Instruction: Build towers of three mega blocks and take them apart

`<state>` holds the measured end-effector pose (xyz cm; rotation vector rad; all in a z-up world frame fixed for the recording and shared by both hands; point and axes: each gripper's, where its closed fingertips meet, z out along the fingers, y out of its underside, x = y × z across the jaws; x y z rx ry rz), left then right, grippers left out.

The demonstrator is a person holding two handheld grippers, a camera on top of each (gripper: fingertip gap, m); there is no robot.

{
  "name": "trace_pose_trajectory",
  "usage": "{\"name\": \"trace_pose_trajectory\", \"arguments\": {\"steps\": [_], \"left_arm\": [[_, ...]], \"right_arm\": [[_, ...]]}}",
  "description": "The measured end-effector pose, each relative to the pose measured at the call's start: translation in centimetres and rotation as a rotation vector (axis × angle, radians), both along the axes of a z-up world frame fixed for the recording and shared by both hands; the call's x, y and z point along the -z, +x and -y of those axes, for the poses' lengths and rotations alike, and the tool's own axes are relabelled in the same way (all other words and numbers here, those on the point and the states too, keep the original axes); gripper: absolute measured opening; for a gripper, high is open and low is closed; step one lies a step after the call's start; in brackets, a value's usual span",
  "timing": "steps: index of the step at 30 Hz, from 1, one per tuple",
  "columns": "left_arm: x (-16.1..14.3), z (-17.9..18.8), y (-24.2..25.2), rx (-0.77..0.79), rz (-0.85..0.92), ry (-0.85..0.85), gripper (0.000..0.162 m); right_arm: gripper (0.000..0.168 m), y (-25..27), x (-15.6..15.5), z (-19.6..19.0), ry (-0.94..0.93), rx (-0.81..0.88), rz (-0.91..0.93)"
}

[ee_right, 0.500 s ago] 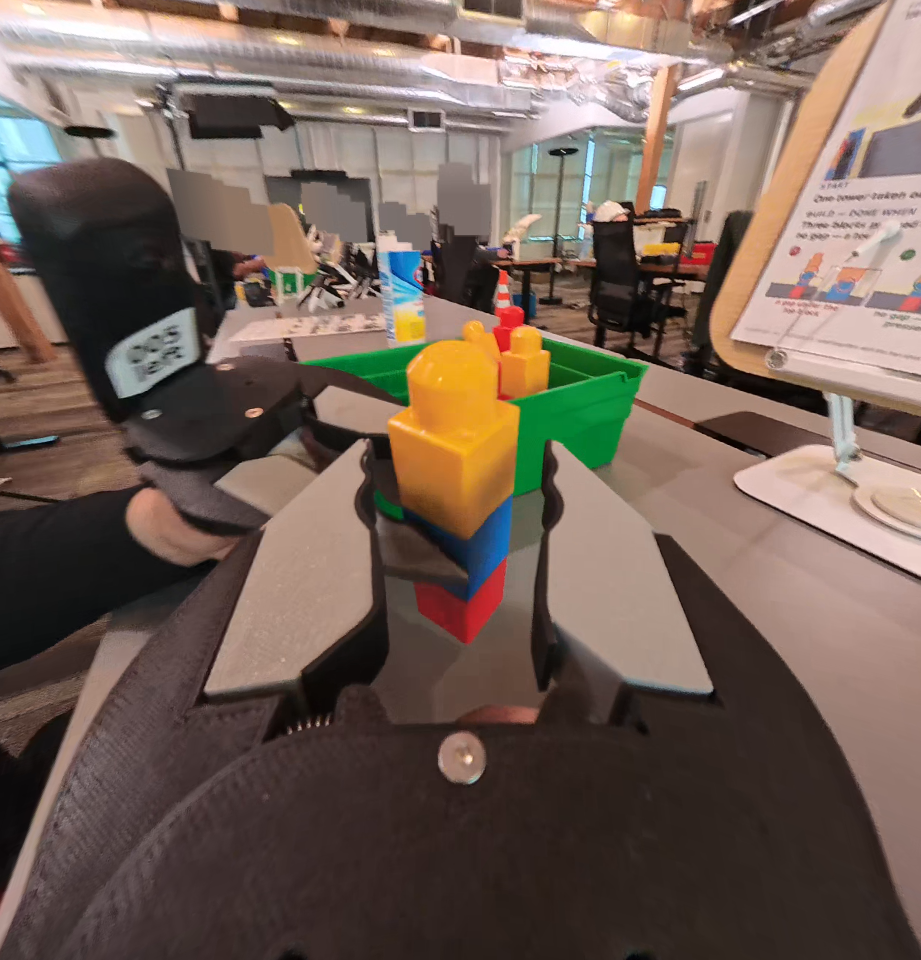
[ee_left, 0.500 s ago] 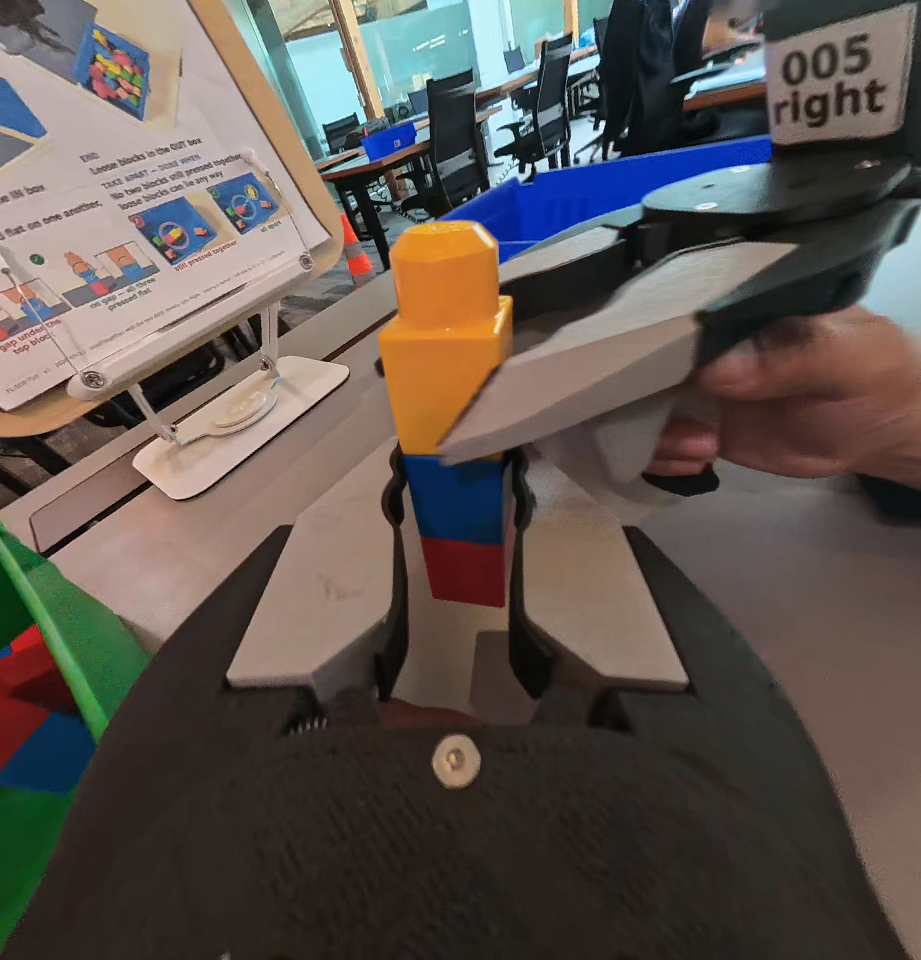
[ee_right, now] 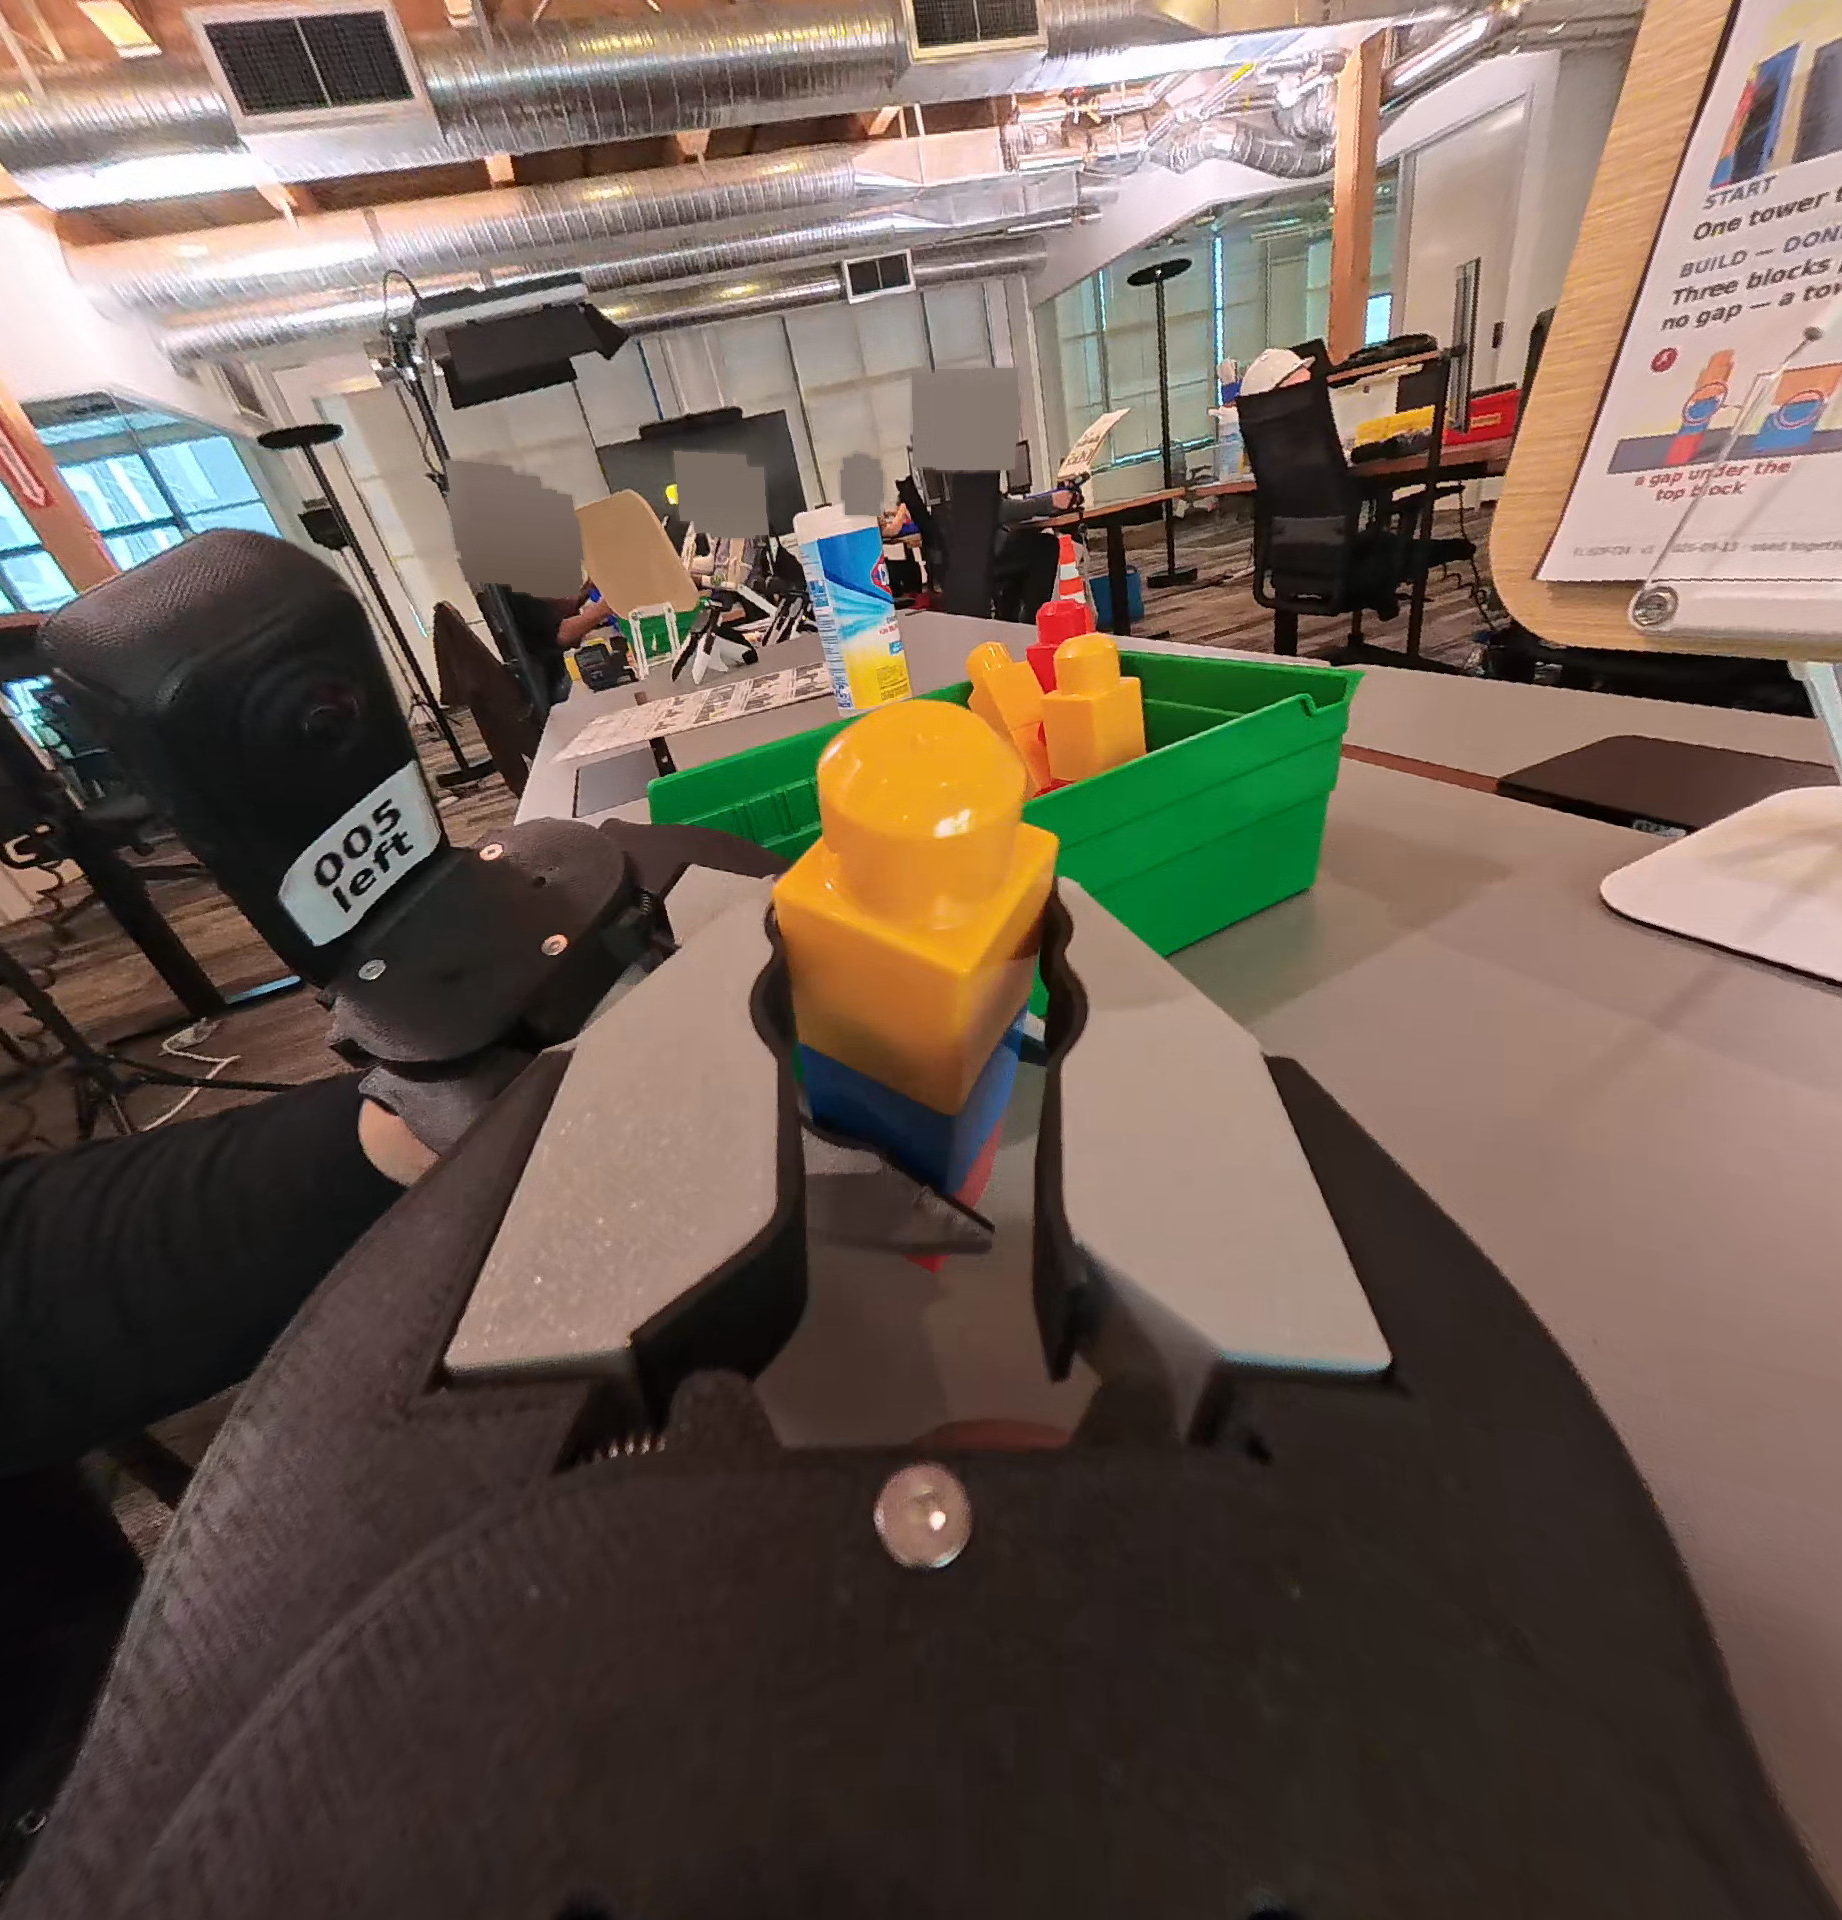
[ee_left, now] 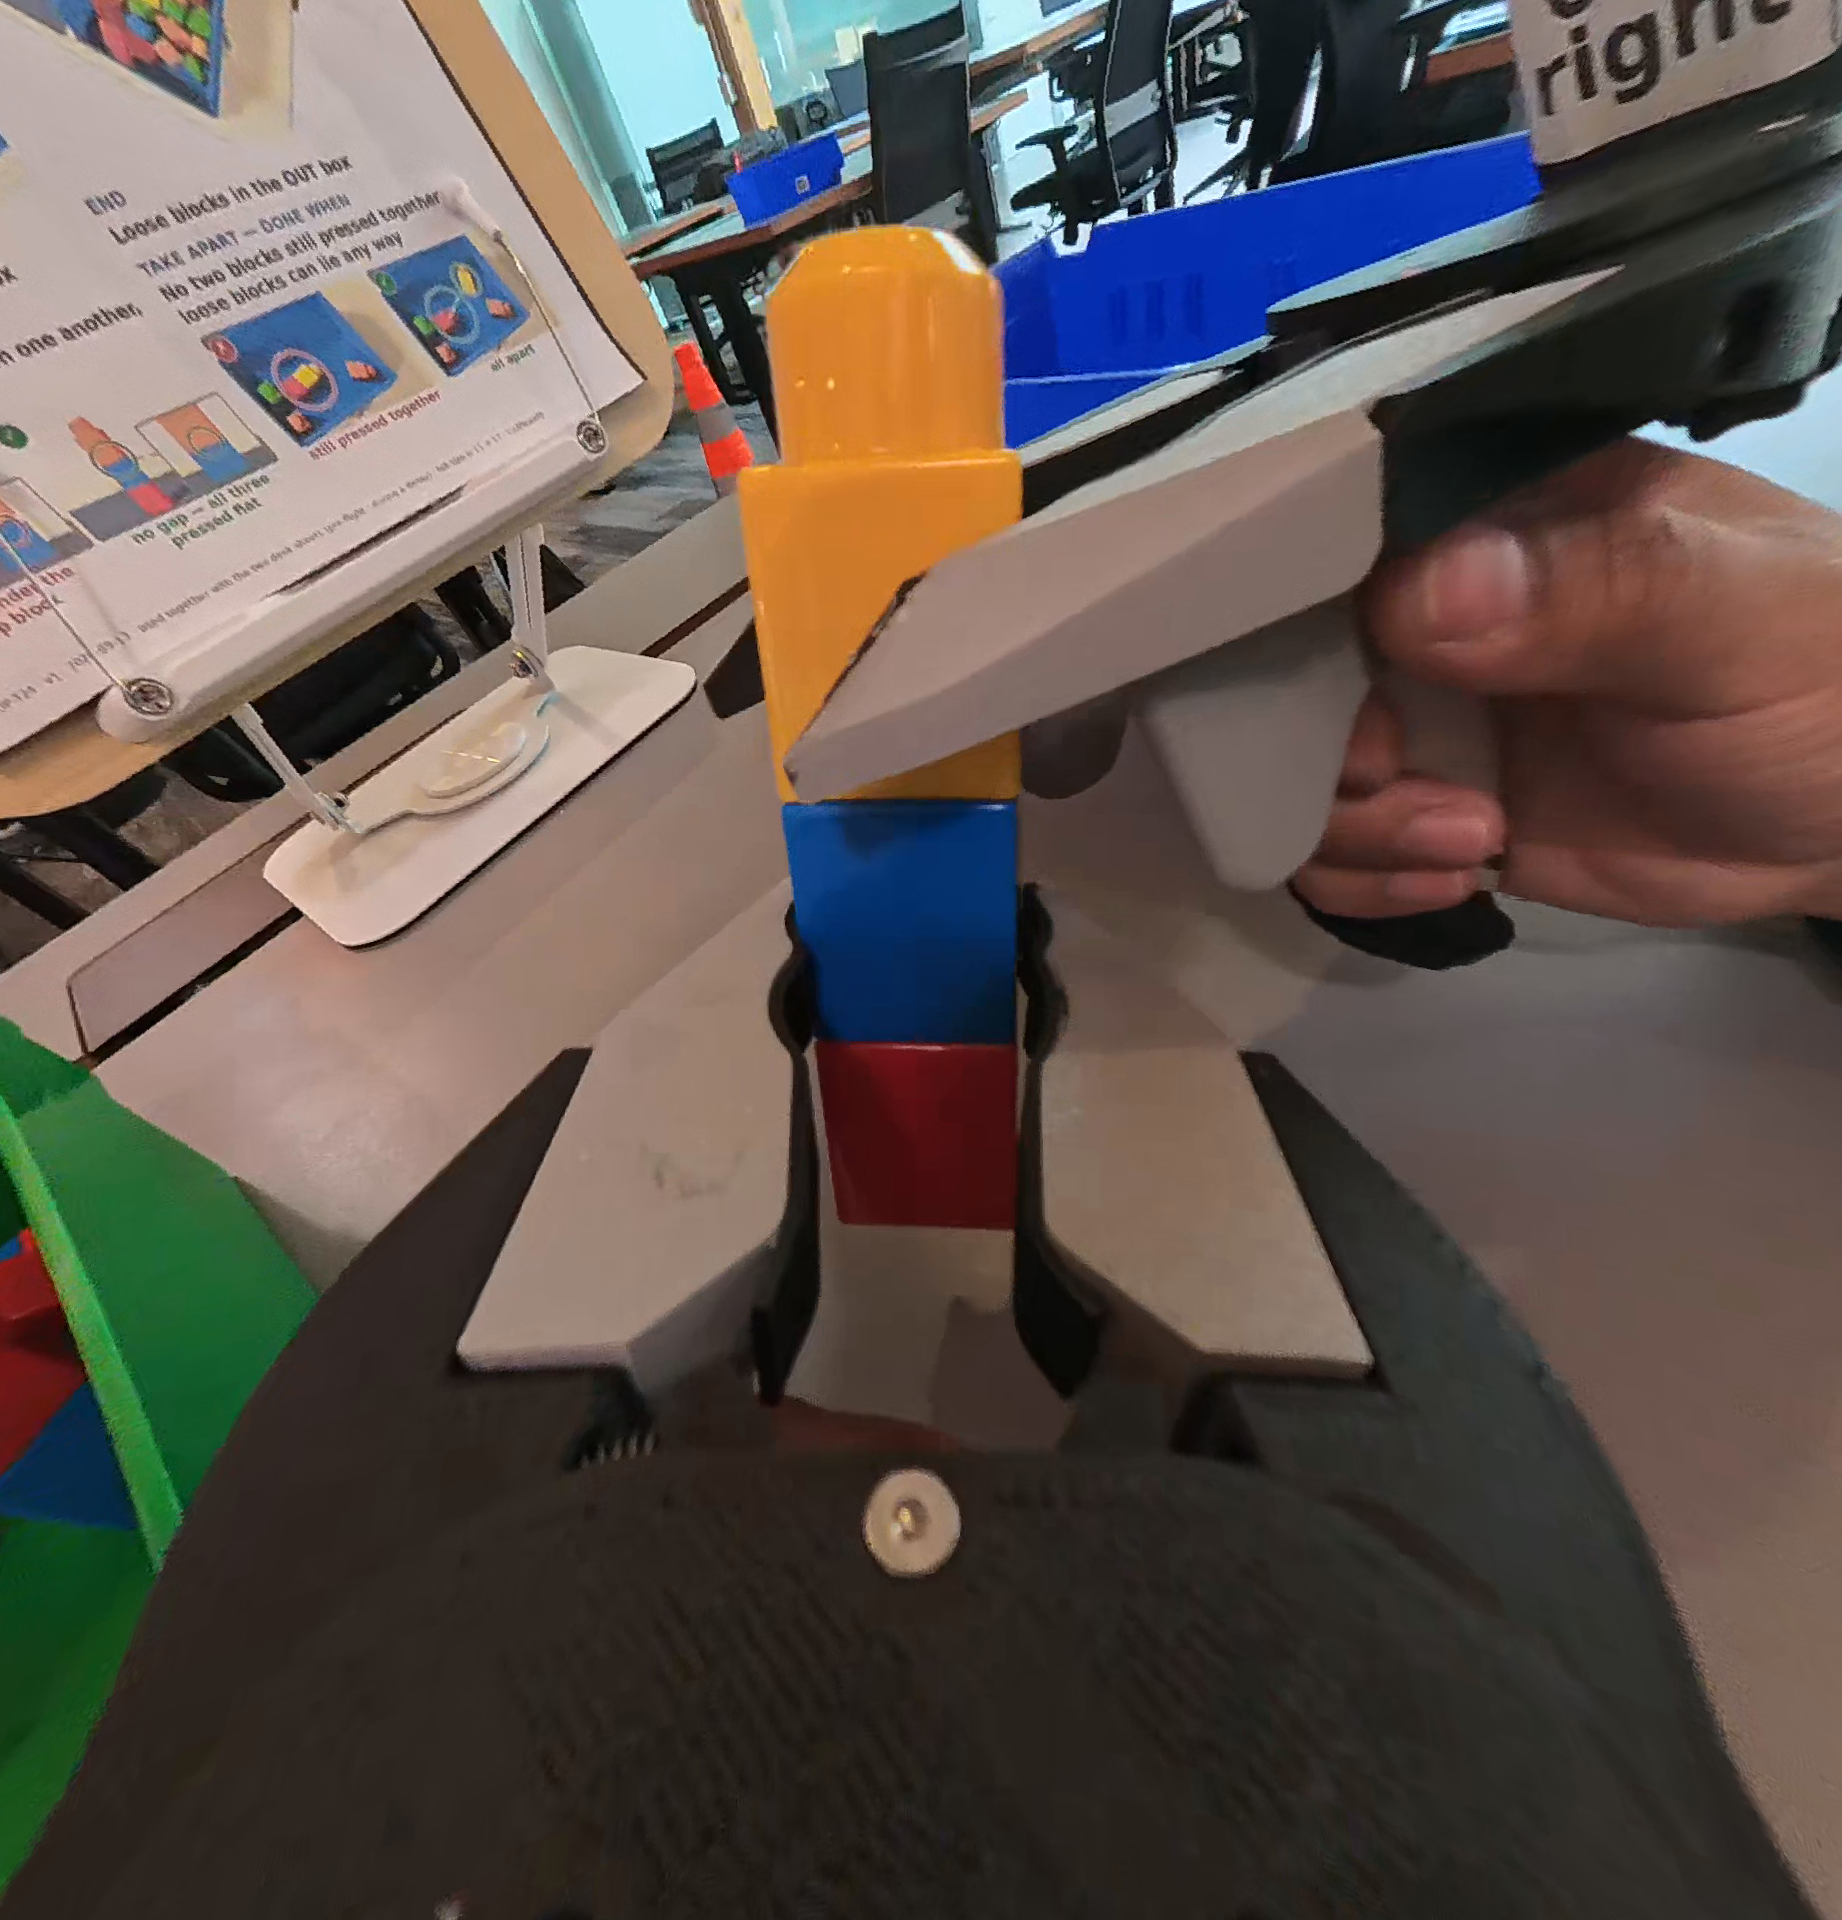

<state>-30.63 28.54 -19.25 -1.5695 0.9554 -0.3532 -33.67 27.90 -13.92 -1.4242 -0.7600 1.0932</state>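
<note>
A glossy plastic tower of yellow, blue and red blocks stands on the grey table; left gripper clamps the blue block, right gripper the yellow, both bearing printed labels.

Open grey desk to the right of the tower. Hemmed on the left by the green bin, just beside. Blocked behind by the white stand base and its instruction board. Blue bin farther back.
</note>
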Motion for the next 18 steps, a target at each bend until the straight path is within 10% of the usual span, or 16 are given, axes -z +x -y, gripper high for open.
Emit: {"name": "trace_pose_trajectory", "arguments": {"steps": [10,18], "left_arm": [[1.3,-1.3,-0.9,-0.139,-0.177,0.1,0.034],[1.1,1.5,0.7,0.144,0.031,-0.155,0.033]], "right_arm": [[0.04,-0.3,1.5,-1.9,-0.025,0.19,0.073],[0.038,-0.6,0.7,0.0,-0.019,0.041,0.066]]}}
